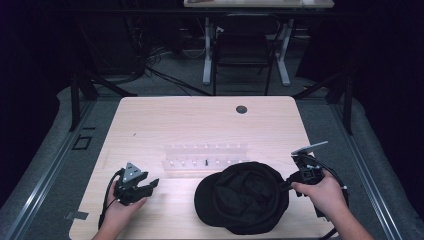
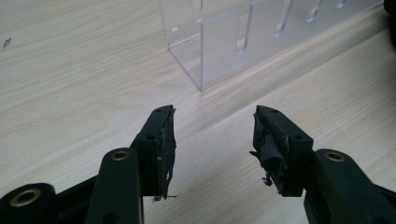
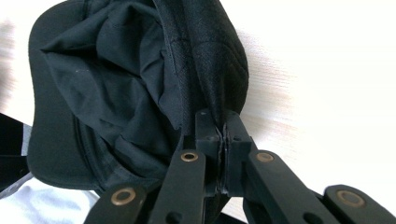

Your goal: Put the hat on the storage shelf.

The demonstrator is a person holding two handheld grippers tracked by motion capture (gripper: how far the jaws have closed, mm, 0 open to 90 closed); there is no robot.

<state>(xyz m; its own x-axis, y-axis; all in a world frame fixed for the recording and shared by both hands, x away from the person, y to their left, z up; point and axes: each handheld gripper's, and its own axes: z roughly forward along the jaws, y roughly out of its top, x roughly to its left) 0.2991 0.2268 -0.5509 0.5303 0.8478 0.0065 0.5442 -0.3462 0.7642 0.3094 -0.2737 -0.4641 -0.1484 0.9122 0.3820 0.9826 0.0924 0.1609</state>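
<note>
A black cap point(image 1: 243, 196) lies upside down on the wooden table point(image 1: 200, 120), near its front edge, its brim toward the left. My right gripper point(image 1: 289, 184) is shut on the cap's right rim; in the right gripper view its jaws pinch the black fabric of the cap point(image 3: 140, 84) at the right gripper's tips point(image 3: 223, 123). My left gripper point(image 1: 150, 186) rests low at the front left, open, apart from the cap. In the left gripper view the left gripper point(image 2: 212, 128) holds nothing and points at a clear acrylic rack point(image 2: 243, 37).
The clear acrylic rack point(image 1: 205, 157) with a row of slots stands mid-table, just behind the cap. A round cable hole point(image 1: 241, 109) sits near the table's far edge. A chair point(image 1: 245, 45) and another desk stand beyond the table.
</note>
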